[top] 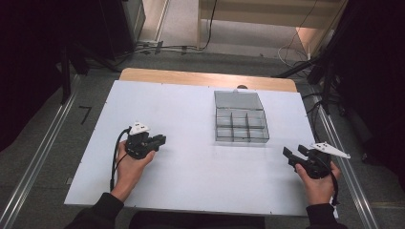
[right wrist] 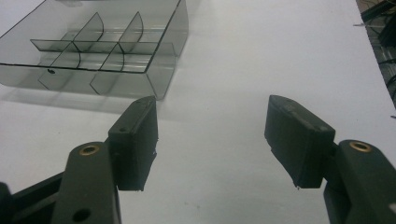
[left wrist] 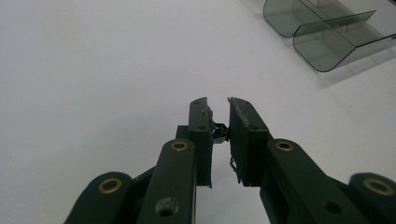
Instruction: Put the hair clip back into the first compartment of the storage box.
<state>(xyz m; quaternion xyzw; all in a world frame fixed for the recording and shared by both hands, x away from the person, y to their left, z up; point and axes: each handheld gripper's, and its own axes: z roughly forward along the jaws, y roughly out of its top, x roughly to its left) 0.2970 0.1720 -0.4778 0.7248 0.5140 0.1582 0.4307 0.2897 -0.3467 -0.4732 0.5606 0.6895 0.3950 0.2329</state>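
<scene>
My left gripper hovers over the left half of the white table, held in a person's hand. In the left gripper view its jaws stand almost together, pinching a tiny dark part with a shiny spot. My right gripper is near the table's right front, pointing left toward the middle. Its jaws stand wide open with nothing between them. A clear grey compartment box lies right of centre with its lid folded back.
The box lies just ahead and left of the right gripper's jaws, and its compartments look bare. The same box sits off to the upper right in the left gripper view. Cables and dark stands surround the table on the floor.
</scene>
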